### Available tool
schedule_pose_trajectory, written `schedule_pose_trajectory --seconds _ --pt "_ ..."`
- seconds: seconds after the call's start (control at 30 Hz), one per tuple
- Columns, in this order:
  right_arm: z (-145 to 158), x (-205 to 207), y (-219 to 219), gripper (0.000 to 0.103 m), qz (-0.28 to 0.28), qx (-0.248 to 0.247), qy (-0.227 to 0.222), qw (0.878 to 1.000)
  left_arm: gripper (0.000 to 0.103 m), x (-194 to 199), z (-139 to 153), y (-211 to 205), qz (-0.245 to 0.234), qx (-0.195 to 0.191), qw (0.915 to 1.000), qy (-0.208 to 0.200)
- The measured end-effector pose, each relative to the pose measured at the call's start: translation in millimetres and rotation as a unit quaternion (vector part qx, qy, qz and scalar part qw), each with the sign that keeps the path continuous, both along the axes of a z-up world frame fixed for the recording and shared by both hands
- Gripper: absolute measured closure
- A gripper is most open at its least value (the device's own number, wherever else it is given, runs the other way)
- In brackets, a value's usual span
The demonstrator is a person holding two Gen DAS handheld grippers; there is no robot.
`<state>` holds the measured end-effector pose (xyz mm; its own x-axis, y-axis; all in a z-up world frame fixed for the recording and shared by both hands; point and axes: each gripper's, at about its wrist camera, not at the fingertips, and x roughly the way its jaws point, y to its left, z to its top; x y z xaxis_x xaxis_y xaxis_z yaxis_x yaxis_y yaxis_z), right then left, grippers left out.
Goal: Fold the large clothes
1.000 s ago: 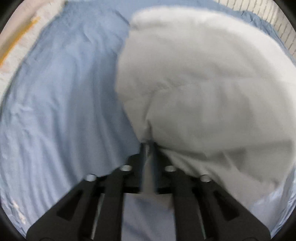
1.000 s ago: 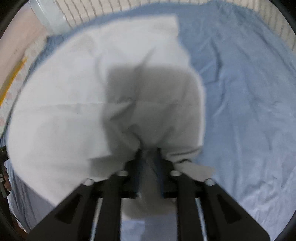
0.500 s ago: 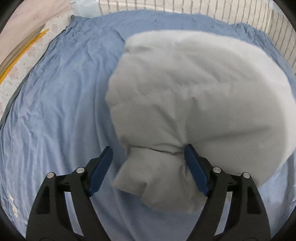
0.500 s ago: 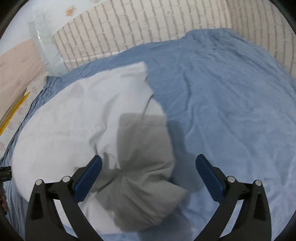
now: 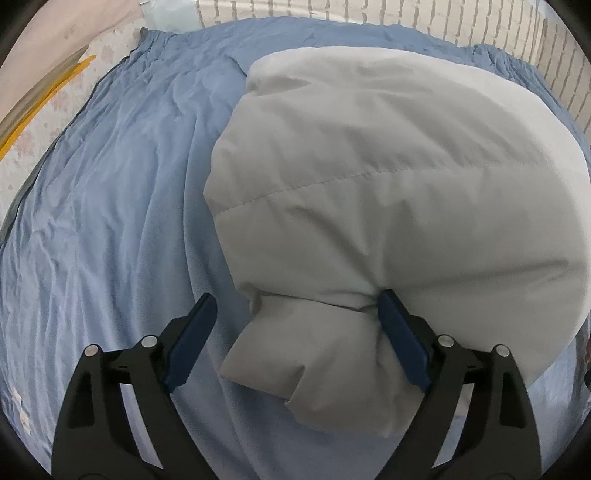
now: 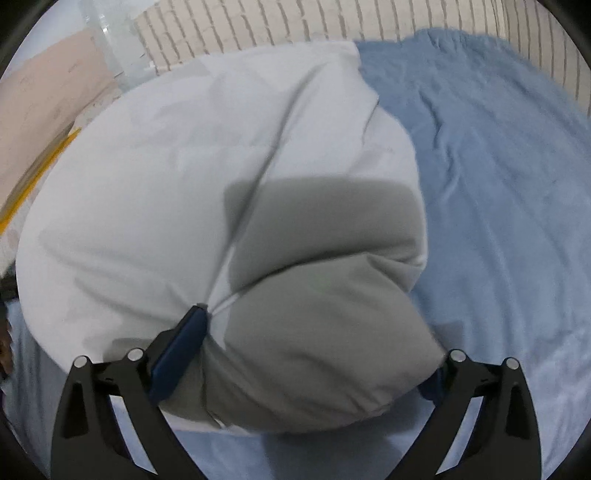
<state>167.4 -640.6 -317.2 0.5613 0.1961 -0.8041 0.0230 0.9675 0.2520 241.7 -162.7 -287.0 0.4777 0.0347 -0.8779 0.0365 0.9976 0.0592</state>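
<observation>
Left wrist view: left gripper (image 5: 295, 314) fingers apart, straddling the padded white garment (image 5: 388, 177) lying folded on the blue bed (image 5: 110, 221); right gripper (image 6: 314, 343) likewise spread. Regrip near corners evenly before folding again.

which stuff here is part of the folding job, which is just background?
Job:
- white padded garment, folded in a heap on the bed
- left tongs, open, astride its near corner
- right tongs, open, astride the other near corner

Background:
- blue bedsheet under the garment
- striped bedding at the far edge
- yellow strip off the bed's left side
</observation>
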Motion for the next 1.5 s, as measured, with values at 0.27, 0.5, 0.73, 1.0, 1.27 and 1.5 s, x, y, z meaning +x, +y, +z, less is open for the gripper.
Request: schedule_pose_trajectory --seconds 0.27,0.5,0.73,1.0,1.27,1.5 --pt "17 -4 37 0.066 0.015 -0.096 -0.03 0.995 0.013 -42 0 13 0.013 -0.006 0.9993 -0.033" --pt "17 -6 45 0.064 0.016 -0.122 -0.027 0.992 0.003 -46 0 56 0.067 -0.029 0.9961 -0.049" --pt "16 -4 51 0.062 0.003 -0.119 -0.024 0.993 0.003 -15 -12 35 0.037 -0.082 0.9949 -0.045" --pt "15 1 50 0.06 -0.001 -0.118 -0.023 0.993 0.003 -44 -57 -1 0.007 -0.092 0.9955 -0.021" --pt "14 5 49 0.058 -0.007 -0.115 -0.025 0.993 0.011 -64 -62 -15 -0.01 -0.128 0.9916 -0.014" --pt "14 7 43 0.056 -0.012 -0.1 -0.025 0.995 0.004 -11 -91 -12 -0.01 -0.228 0.9727 0.041"
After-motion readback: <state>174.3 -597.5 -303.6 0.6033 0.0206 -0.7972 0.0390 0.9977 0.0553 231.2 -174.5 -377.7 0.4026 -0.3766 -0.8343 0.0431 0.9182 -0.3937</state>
